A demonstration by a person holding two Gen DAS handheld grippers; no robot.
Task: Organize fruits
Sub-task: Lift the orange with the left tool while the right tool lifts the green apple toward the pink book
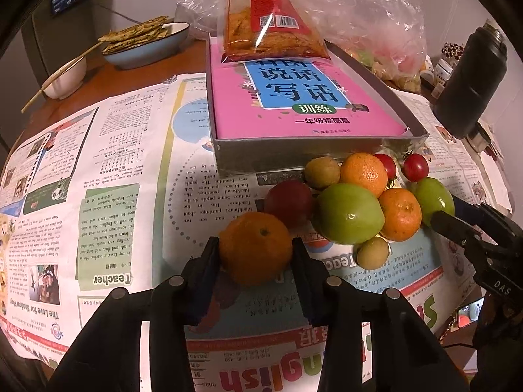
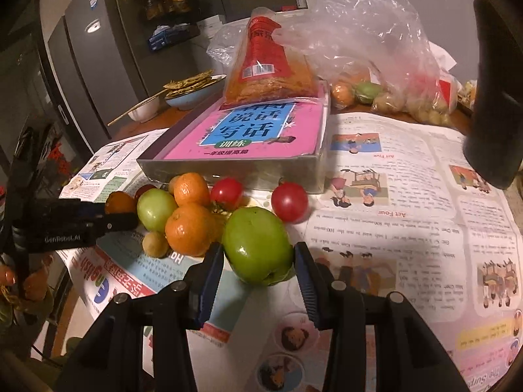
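Left fingers (image 1: 255, 254) pinching dimpled orange mandarin (image 1: 255, 248); right fingers (image 2: 260, 258) around glossy green fruit (image 2: 258, 250).

Newspaper sheets (image 1: 108, 176), Eng./Chinese print, spread flat over tabletop. Grey shallow box (image 1: 294, 153) set on paper; pink workbook (image 1: 294, 98) inside, blue title panel, text upside down. Red-labelled snack pkt (image 1: 271, 23) resting across far end of workbook. Clear crumpled plastic bag (image 1: 369, 16) behind box. Blue bowl (image 1: 147, 52) far left w/ flatbreads stacked on top; white bowl (image 1: 65, 78) beside it, chopsticks laid across rim. Black flask (image 1: 474, 81) at right edge. Grey fridge (image 2: 88, 65) in bkgd.
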